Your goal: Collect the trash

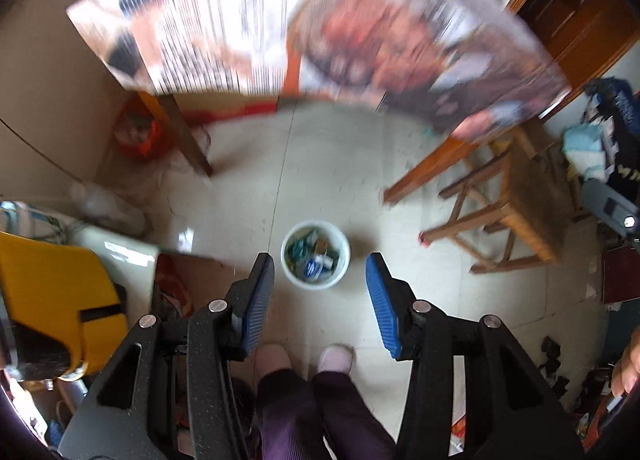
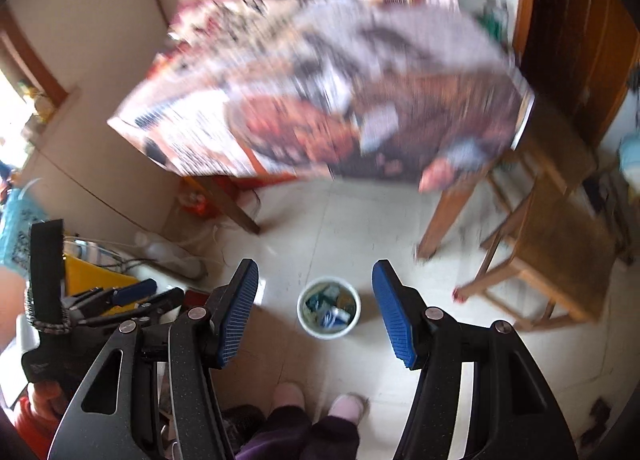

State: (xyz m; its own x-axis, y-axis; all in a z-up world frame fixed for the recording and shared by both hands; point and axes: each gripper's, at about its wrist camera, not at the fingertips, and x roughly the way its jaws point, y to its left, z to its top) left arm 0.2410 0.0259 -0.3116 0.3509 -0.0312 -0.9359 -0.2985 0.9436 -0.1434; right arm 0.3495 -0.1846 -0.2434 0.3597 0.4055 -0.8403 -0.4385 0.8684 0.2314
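A white bucket [image 1: 316, 285] stands on the pale tiled floor far below, holding several crumpled wrappers [image 1: 314, 258] in green, blue and white. My left gripper [image 1: 320, 294] hangs high over it, pointing steeply down, open, with nothing between its blue pads [image 1: 256, 304]. In the right wrist view the same bucket [image 2: 328, 333] and wrappers [image 2: 330, 306] lie below my right gripper [image 2: 316, 312], which is also open and empty. The left gripper [image 2: 168, 288] shows at the left of that view, beside the right one.
A blurred table with a printed cover [image 1: 320, 20] fills the top, on wooden legs [image 1: 416, 176]. A wooden stool [image 1: 516, 212] stands to the right and a yellow object [image 1: 60, 292] to the left. A person's legs and pink slippers [image 1: 332, 356] are under the grippers.
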